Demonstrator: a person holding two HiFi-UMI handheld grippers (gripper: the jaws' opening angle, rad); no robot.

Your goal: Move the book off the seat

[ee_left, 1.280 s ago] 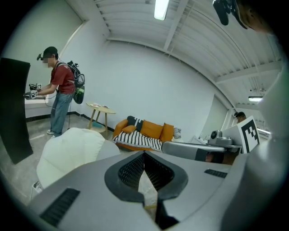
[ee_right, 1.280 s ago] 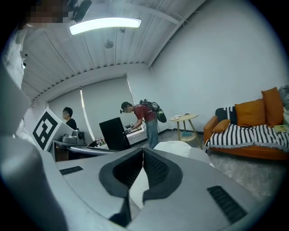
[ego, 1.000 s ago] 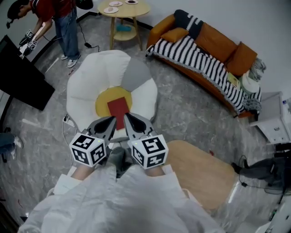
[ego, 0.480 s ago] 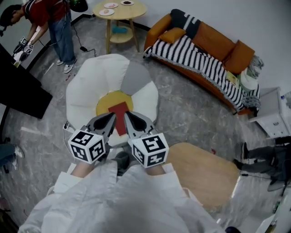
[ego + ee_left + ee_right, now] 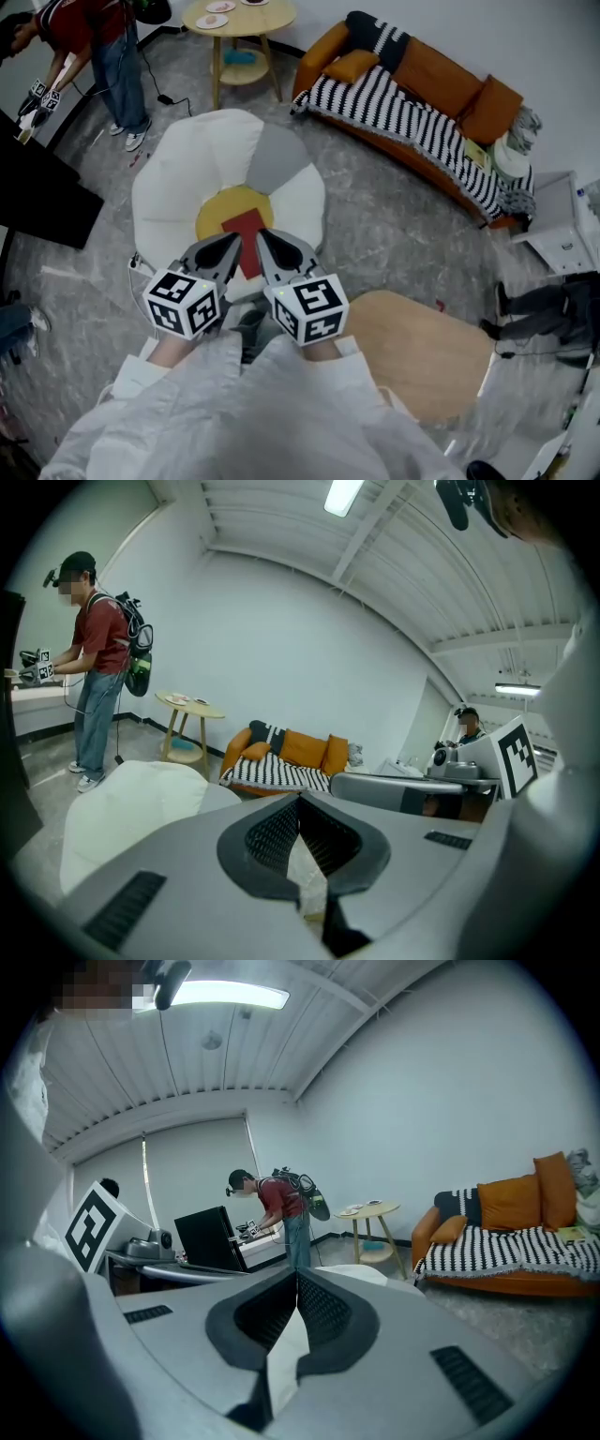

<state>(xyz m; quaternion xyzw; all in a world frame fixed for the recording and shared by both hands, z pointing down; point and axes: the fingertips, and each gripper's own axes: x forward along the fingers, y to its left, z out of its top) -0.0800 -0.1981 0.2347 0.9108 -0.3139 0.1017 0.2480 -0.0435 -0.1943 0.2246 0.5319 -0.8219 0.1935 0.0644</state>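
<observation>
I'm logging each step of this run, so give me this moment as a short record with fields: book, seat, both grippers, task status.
book: red book, lying flat on the seat's yellow centre
seat: flower-shaped cushion seat, white petals and one grey
left gripper: shut, nothing between the jaws
right gripper: shut, nothing between the jaws
position: both tips side by side at the book's near edge; contact cannot be told
task status: book not yet moved off the seat
</observation>
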